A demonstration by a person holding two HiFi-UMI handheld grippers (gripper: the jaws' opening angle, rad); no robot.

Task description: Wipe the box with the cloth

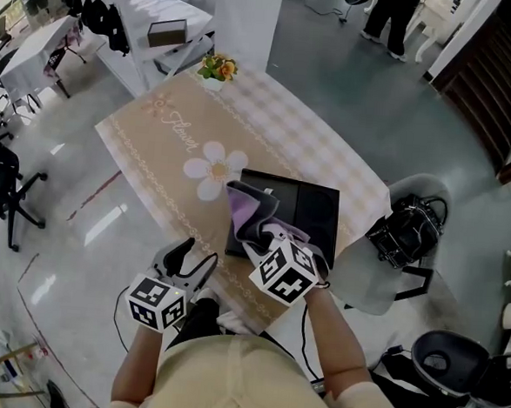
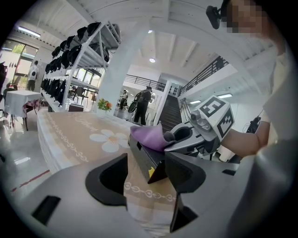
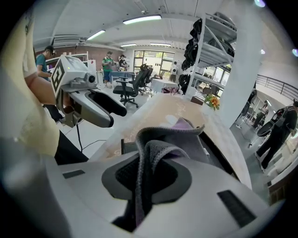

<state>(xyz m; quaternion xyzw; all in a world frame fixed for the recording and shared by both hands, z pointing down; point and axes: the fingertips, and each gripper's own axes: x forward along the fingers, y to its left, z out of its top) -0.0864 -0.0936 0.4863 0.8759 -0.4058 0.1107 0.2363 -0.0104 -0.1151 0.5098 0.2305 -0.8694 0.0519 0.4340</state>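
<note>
A flat black box (image 1: 303, 213) lies on the table's near right part. A grey and purple cloth (image 1: 253, 214) rests bunched on the box's left side, and my right gripper (image 1: 266, 241) is shut on the cloth's near end. From the right gripper view the cloth (image 3: 160, 151) runs pinched between the jaws and spreads over the box (image 3: 216, 149). My left gripper (image 1: 184, 259) is open and holds nothing, off the table's near edge left of the box. Its own view looks past its fingers at the box corner (image 2: 148, 160) and the cloth (image 2: 148, 138).
The table wears a beige checked cloth (image 1: 172, 149) with a daisy print. A small flower pot (image 1: 216, 67) stands at its far edge. A grey chair with a black bag (image 1: 408, 231) is right of the table. White shelving (image 1: 159, 18) and people stand further back.
</note>
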